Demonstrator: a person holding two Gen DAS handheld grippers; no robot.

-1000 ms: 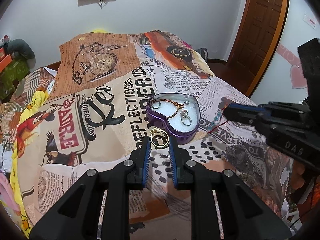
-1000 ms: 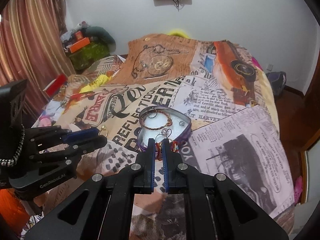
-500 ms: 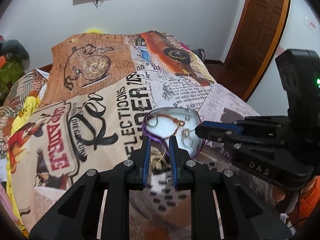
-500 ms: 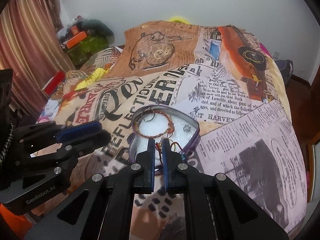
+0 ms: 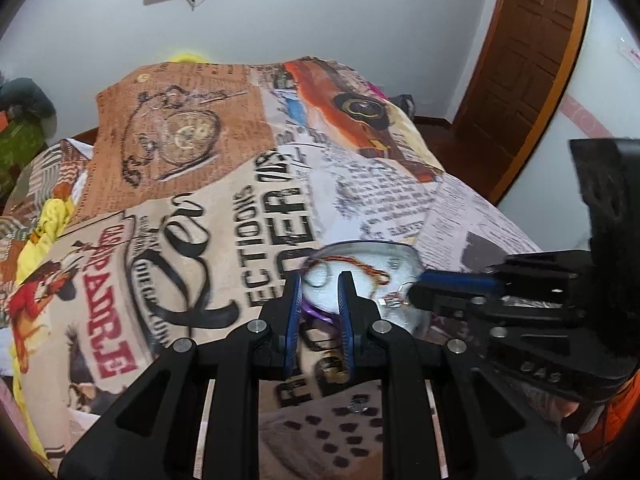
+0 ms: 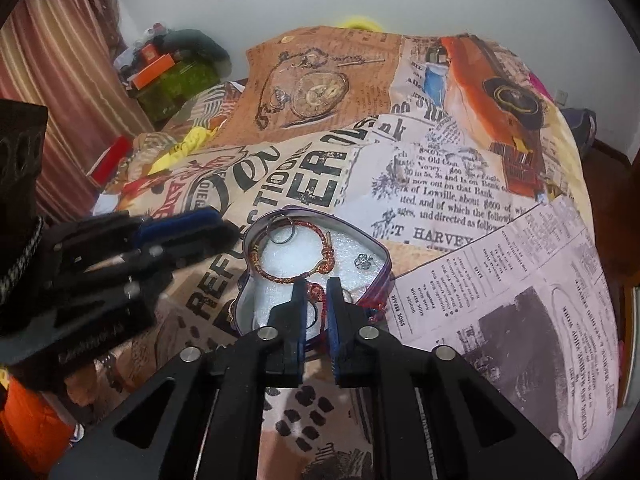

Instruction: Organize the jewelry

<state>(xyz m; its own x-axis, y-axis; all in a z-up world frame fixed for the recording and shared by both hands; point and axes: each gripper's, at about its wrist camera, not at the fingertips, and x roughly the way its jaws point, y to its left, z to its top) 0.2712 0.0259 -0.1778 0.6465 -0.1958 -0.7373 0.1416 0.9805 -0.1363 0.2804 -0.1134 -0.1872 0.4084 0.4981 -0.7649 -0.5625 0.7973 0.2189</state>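
Observation:
A purple heart-shaped tin (image 6: 382, 258) with white foam lies on the printed bedspread. Inside are a red-gold braided bracelet (image 6: 280, 276), a silver ring (image 6: 284, 234) and a small silver piece (image 6: 362, 262). My right gripper (image 6: 317, 296) hovers over the tin's near end, its jaws opening with a red beaded cord (image 6: 315, 291) loose in the gap. My left gripper (image 5: 320, 300) reaches the tin's (image 5: 412, 258) left rim, shut on a blurred gold ring (image 5: 335, 366). Each gripper also shows in the other's view: the left gripper (image 6: 224, 232) and the right gripper (image 5: 418, 290).
The bedspread (image 6: 460, 200) falls away at its right edge toward a wooden door (image 5: 524, 60). A small silver piece (image 5: 358, 406) lies on the cloth near me. Curtains (image 6: 60, 92) and piled boxes (image 6: 172, 72) stand at the back left.
Both grippers have moved forward and closed in on the tin. The right jaws, pressed on the red cord before, have parted slightly. The gold ring still sits in the left jaws.

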